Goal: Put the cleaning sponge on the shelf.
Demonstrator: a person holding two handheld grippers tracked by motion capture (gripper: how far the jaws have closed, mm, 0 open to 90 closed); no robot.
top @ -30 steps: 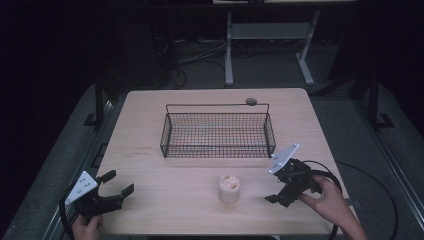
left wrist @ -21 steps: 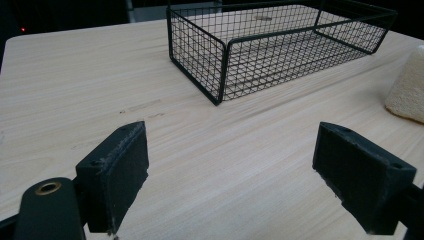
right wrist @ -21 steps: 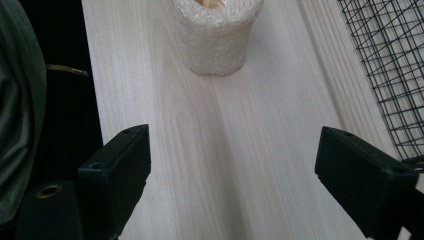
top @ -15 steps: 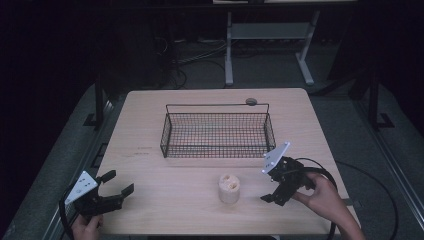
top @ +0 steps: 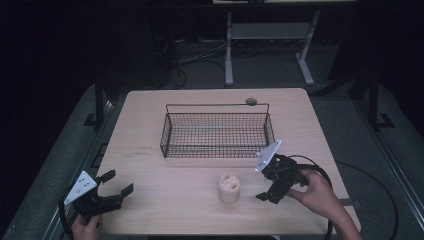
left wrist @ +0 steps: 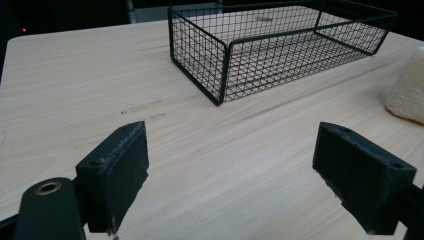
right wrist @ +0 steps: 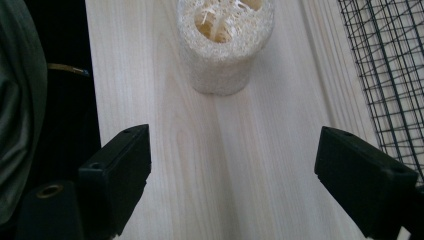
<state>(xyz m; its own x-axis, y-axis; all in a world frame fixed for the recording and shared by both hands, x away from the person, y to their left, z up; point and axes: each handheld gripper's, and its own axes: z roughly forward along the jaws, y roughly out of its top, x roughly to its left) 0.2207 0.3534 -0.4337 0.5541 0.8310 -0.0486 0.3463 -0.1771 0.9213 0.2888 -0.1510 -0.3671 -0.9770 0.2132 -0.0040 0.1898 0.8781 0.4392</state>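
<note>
Right gripper (top: 262, 172) is held near the tabletop's right edge, toward the front, with its jaws spread wide apart and nothing gripped between them. It's pointed at the loofah piece (top: 229, 188), which is seen standing upright on the tabletop (top: 150, 130) close to the front edge, a bit right of the middle. In the right gripper view the loofah piece (right wrist: 225, 42) is seen straight ahead of the open jaws but still apart from them, not touched, with the holes in its top end clearly visible. Bare wood is seen between the jaws.

Left gripper (top: 115, 184) is held at the front left corner of the tabletop, jaws also spread open and empty, gripped from below by the person's left hand (top: 85, 229). In its own view, just plain tabletop is framed between the two black pads, and a bit of the loofah piece (left wrist: 409, 90) is caught at the right side of that view.

A black wire basket (top: 217, 148) is set in the middle of the tabletop, closer to the back edge, and nothing can be made out inside it. The loofah piece is placed in front of the basket's right half, clearly apart from it. A small round dark thing (top: 251, 101) is seen near the back edge, just behind the basket; what it is can't be told. The right hand (top: 316, 190) is seen wrapped around the right gripper's handle, with the cable looped beside it.
</note>
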